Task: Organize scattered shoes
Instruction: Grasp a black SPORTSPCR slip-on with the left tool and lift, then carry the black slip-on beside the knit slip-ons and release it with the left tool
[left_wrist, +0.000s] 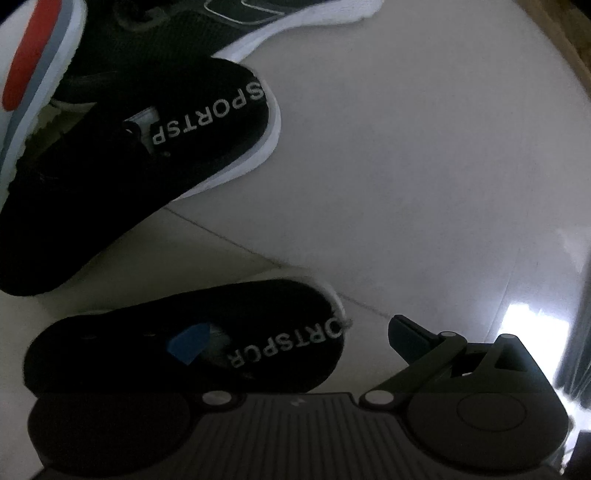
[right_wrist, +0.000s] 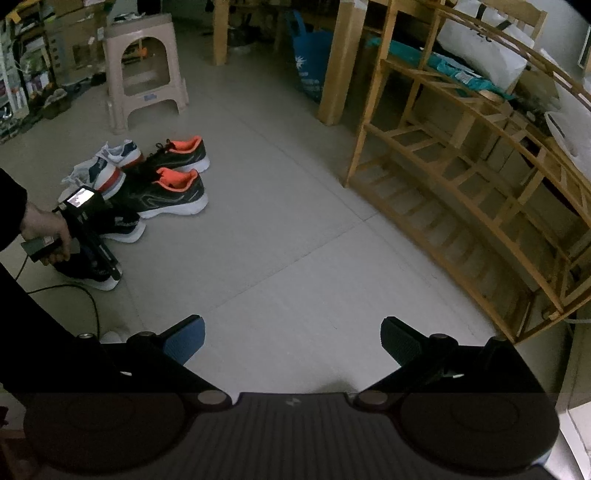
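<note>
In the left wrist view my left gripper (left_wrist: 295, 343) is open, straddling the heel of a black slip-on shoe (left_wrist: 122, 354) marked SPORTS; its left blue pad (left_wrist: 188, 343) is inside the shoe opening, the right finger (left_wrist: 410, 339) outside. Its matching shoe (left_wrist: 129, 192) lies just beyond. In the right wrist view my right gripper (right_wrist: 291, 339) is open and empty above bare floor. The left gripper (right_wrist: 88, 229) shows there, over the black slip-ons (right_wrist: 122, 229) at the near end of a shoe cluster.
Two black sneakers with orange collars (right_wrist: 166, 188) and white-blue-red sneakers (right_wrist: 107, 166) lie behind the slip-ons. A wooden shoe rack (right_wrist: 461, 177) stands at the right. A beige plastic stool (right_wrist: 144, 70) stands at the back. A cable (right_wrist: 85, 295) trails on the floor.
</note>
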